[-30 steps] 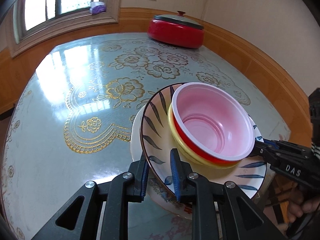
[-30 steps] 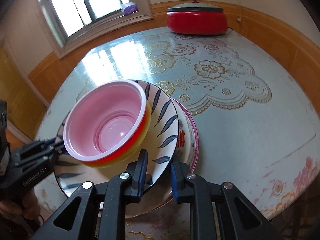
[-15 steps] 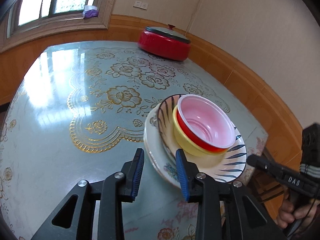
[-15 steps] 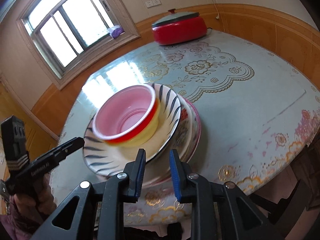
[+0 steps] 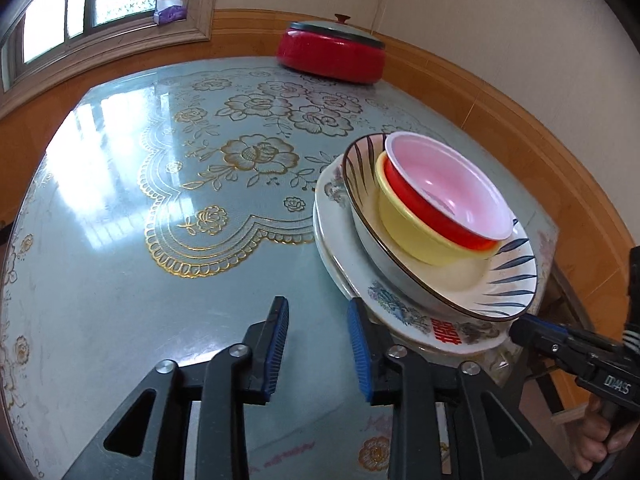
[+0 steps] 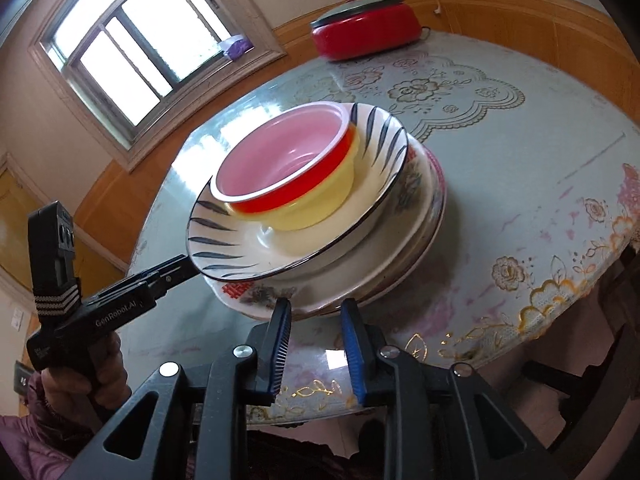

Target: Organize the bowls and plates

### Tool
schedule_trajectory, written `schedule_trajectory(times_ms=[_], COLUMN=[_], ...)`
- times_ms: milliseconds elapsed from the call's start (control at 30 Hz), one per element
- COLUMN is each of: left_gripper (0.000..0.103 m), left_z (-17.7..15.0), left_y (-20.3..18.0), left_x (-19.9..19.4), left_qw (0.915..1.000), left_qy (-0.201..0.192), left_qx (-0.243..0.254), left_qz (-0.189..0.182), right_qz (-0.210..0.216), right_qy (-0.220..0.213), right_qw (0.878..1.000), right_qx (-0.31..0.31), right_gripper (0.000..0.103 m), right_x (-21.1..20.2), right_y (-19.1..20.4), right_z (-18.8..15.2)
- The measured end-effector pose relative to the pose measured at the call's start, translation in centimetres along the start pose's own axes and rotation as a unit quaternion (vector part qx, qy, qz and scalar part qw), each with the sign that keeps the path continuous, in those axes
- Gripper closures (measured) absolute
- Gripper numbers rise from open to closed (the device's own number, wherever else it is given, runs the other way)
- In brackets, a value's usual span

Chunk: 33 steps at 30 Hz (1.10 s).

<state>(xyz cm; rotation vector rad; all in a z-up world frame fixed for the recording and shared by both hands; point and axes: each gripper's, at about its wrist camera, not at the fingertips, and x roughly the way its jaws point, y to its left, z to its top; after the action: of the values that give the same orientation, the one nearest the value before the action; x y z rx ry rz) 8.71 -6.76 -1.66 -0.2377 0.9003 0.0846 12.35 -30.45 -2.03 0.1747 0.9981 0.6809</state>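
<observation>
Left wrist view: your left gripper (image 5: pixel 318 316) is closing, jaws still apart with nothing between them, just left of the stack. The red bowl (image 5: pixel 448 196) sits in the yellow bowl (image 5: pixel 416 236), on the striped plate (image 5: pixel 496 284), over the floral plate (image 5: pixel 404 316), at the table (image 5: pixel 120 280) edge.

Right wrist view: your right gripper (image 6: pixel 316 320) stands slightly apart, empty, near the floral plate (image 6: pixel 360 268). The left gripper (image 6: pixel 180 268) sits beside the striped plate (image 6: pixel 248 248).

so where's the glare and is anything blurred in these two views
Left wrist view: window glare whitens the table at left; the stacked bowls stay sharp; fisheye bends the wall trim. Right wrist view: the window is blown out, glare sits behind the red bowl, whose rim looks slightly smeared.
</observation>
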Motion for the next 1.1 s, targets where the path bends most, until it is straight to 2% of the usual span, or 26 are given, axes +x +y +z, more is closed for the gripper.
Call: schedule_trajectory(times_ms=[167,267,367,467,600,700,733,800,900,1000,1100], left_gripper=[0.086,0.091,0.092,0.092,0.092,0.085,0.079,0.076,0.073,0.065,0.062], left_z=[0.4,0.7,0.8,1.1,1.3,1.1,1.0,1.0,0.7,0.3,-0.2], left_y=[-0.2,-0.4,-0.7,-0.5,-0.7,-0.3,-0.1,0.2,0.6,0.7,0.2], left_x=[0.1,0.3,0.4,0.7,0.8,0.8,0.8,0.7,-0.1,-1.1,-2.2], left_qw=[0.9999,0.9997,0.9995,0.9997,0.9997,0.9999,1.0,1.0,0.9992,0.9978,0.9963], left_qy=[-0.006,-0.008,-0.009,-0.005,-0.006,-0.004,-0.004,-0.006,-0.019,-0.03,-0.044], left_qx=[0.012,0.021,0.03,0.024,0.025,0.011,0.005,-0.005,-0.018,-0.028,-0.03], left_qz=[0.005,0.006,0.009,-0.005,-0.005,-0.007,-0.005,0.003,0.029,0.052,0.067], right_qz=[-0.013,-0.035,-0.05,-0.073,-0.079,-0.08,-0.081,-0.083,-0.087,-0.097,-0.106], right_qy=[-0.011,-0.018,-0.02,-0.024,-0.023,-0.022,-0.022,-0.022,-0.023,-0.029,-0.031], right_qw=[1.0,0.999,0.998,0.997,0.996,0.996,0.996,0.996,0.996,0.995,0.993], right_qx=[0.011,0.014,0.024,0.021,0.026,0.014,0.01,0.005,-0.007,-0.027,-0.042], right_gripper=[0.079,0.079,0.079,0.078,0.077,0.077,0.077,0.077,0.077,0.077,0.077], right_x=[-0.1,-0.3,-0.2,-0.1,-0.1,-0.3,-0.3,-0.2,-0.3,-0.8,-1.5], right_y=[-0.3,-0.4,-0.6,-0.4,-0.4,-0.4,-0.3,-0.4,-0.4,0.0,0.3], right_z=[0.2,0.4,0.7,1.0,1.1,1.0,1.1,1.2,1.3,1.2,0.9])
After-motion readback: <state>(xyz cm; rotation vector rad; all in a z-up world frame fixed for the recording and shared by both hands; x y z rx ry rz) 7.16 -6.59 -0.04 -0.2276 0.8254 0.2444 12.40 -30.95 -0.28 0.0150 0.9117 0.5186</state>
